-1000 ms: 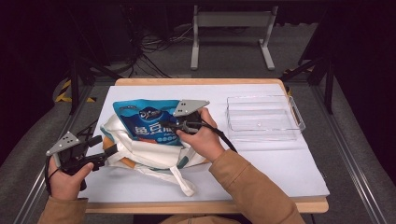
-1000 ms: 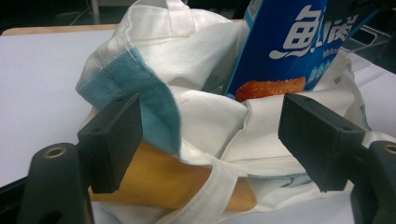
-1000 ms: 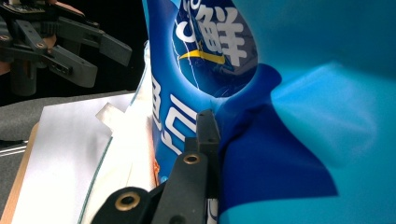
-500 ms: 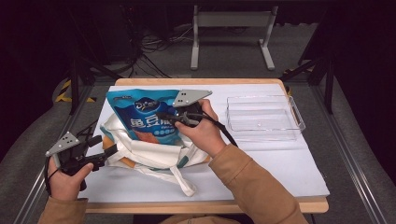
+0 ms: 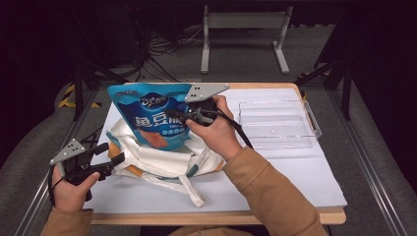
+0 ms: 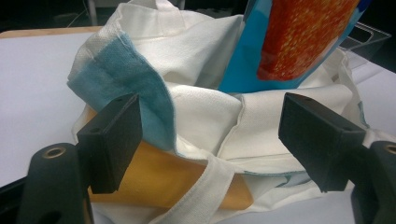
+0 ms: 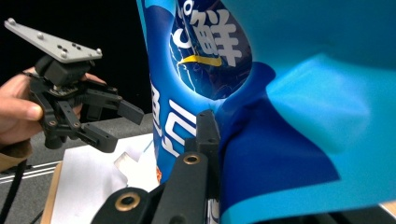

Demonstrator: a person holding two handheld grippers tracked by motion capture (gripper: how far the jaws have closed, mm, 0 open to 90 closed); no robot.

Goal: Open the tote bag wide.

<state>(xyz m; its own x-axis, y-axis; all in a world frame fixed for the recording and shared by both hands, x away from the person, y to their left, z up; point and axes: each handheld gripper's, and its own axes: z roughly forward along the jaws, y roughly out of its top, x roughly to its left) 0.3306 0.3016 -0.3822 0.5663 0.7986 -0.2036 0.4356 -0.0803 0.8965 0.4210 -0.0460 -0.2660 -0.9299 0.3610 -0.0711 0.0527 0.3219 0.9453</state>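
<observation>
While pinched: snack pouch (image 5: 157,115) within hand-held gripper (image 5: 183,118)

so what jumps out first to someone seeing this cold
The bright blue snack pouch stands upright over the middle of the table, pinched by the right gripper, its lower end in the mouth of a crumpled white tote bag. At the near left edge the left gripper hangs open at the bag's side. An empty clear plastic tray sits to the right.
</observation>
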